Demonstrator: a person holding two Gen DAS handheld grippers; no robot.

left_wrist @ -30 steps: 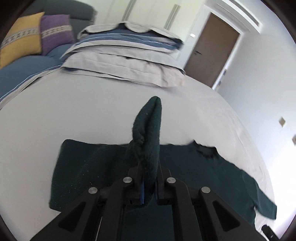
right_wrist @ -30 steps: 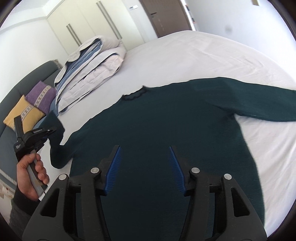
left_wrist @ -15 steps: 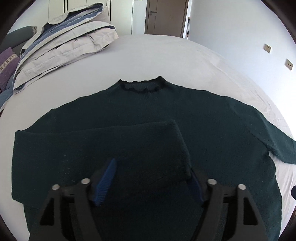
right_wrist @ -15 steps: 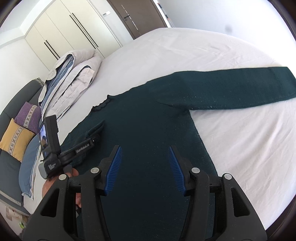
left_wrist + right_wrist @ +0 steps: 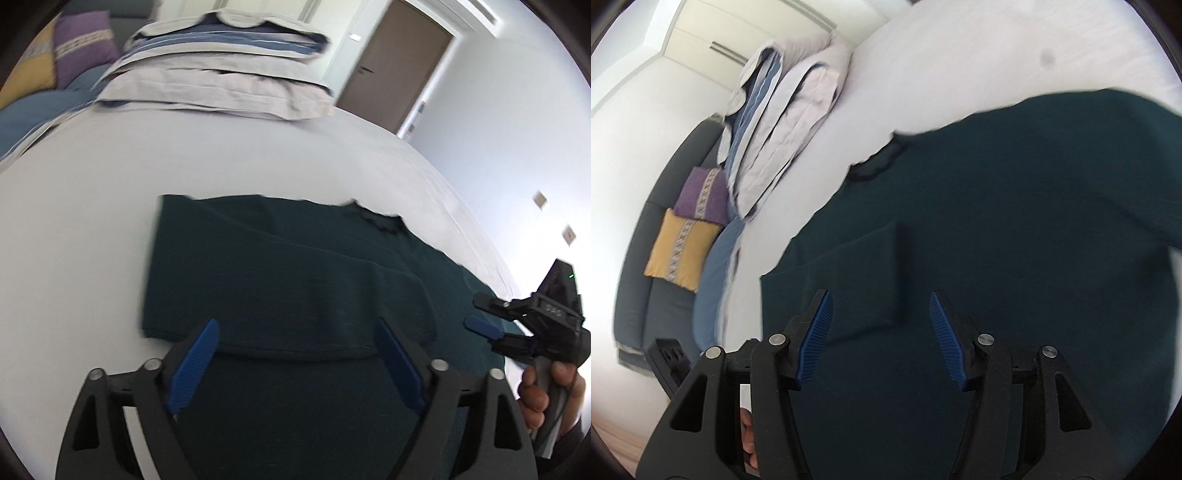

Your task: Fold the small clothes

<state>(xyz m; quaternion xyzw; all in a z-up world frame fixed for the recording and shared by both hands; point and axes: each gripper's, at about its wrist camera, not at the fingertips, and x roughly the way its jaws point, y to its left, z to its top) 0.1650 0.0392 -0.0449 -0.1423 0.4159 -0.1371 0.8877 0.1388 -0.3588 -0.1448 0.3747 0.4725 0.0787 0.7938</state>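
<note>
A dark green sweater [image 5: 295, 280] lies flat on the white bed [image 5: 110, 192], collar [image 5: 384, 221] toward the pillows. Its left sleeve [image 5: 332, 306] is folded across the body, also seen as a flap in the right wrist view [image 5: 857, 280]. My left gripper [image 5: 295, 365] hovers over the folded sleeve, jaws wide and closing, with the pads not pressing on anything. My right gripper [image 5: 882, 339] hangs over the sweater's body [image 5: 1015, 258], jaws apart and opening slightly, holding nothing. In the left wrist view the right gripper [image 5: 480, 314] shows at the right edge, held by a hand [image 5: 535, 395].
Stacked grey and blue pillows [image 5: 221, 74] lie at the head of the bed. A sofa [image 5: 646, 258] with purple [image 5: 701, 199] and yellow [image 5: 679, 251] cushions runs along the left side. A brown door [image 5: 391, 70] stands beyond the bed.
The left gripper let go of the sleeve cuff and opened; the sleeve now lies folded across the body. The right gripper swung left over the sweater, and the outstretched right sleeve left its view.
</note>
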